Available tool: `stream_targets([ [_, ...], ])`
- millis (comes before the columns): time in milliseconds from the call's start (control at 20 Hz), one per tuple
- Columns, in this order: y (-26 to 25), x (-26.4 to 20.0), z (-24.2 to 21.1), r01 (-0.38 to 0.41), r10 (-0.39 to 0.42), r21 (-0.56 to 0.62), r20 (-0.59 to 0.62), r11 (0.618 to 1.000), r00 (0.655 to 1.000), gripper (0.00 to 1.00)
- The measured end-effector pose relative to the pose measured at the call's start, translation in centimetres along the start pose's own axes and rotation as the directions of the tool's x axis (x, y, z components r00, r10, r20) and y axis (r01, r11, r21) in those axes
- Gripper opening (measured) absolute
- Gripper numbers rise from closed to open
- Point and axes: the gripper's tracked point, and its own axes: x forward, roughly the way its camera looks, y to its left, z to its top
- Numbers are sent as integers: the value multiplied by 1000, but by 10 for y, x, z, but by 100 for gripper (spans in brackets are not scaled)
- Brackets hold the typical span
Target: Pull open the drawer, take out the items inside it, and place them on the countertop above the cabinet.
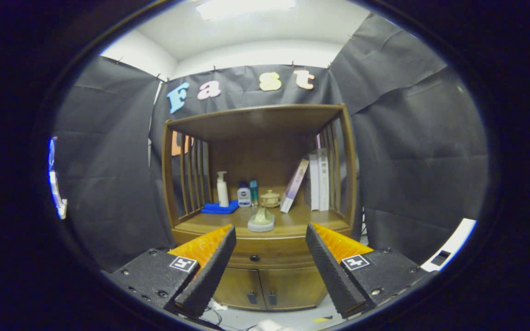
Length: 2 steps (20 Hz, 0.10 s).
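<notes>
A wooden cabinet [338, 151] stands some way ahead of my fingers. Its drawer [269, 255] sits closed under the countertop [292, 225], with a small dark knob [254, 258] at its middle. My gripper [270, 236] is open and holds nothing. The knob lies between the two fingertips in the view but well beyond them. A pale green item [261, 220] rests on the countertop near its front edge. What the drawer holds is hidden.
On the countertop stand a white pump bottle [222, 188] on a blue cloth [219, 208], two small bottles [248, 194], a lidded cup [270, 198] and books [318, 179]. Two lower doors [267, 287] are closed. Cables lie on the floor [292, 317].
</notes>
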Motion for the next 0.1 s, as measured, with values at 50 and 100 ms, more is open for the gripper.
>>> stream_targets([
  [50,-4,-7,6,5,-5,5,19,1000,1000,99],
  [100,-7,-12,11,7,-7,12,35,1000,999,99],
])
